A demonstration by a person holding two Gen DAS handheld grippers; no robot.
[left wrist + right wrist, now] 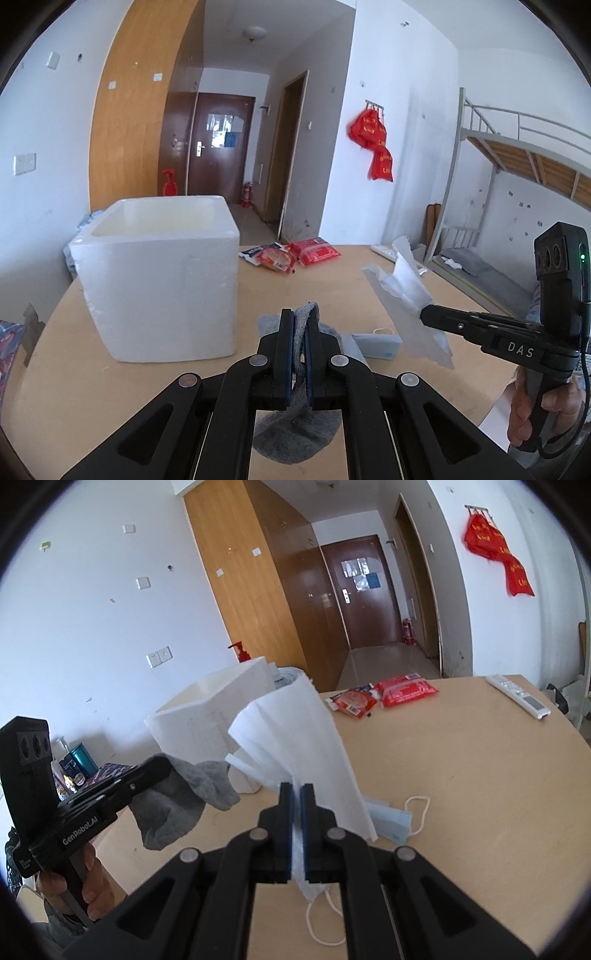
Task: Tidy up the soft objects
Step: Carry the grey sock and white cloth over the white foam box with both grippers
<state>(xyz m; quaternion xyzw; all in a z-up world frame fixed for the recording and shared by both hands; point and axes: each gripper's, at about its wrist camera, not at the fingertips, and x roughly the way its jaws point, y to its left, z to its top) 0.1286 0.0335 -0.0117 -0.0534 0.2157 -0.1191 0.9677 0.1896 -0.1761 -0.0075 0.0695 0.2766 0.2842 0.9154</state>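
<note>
Left tongs [300, 325] grip grey sock [295, 432]; right tongs [295, 797] grip white mask [306, 738].

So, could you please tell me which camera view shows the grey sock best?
The right wrist view: the grey sock hangs in full from the left gripper. In the left wrist view the gripper's own fingers cover most of the sock.

The white box [159, 280] hides the table's [295, 291] left part.
</note>
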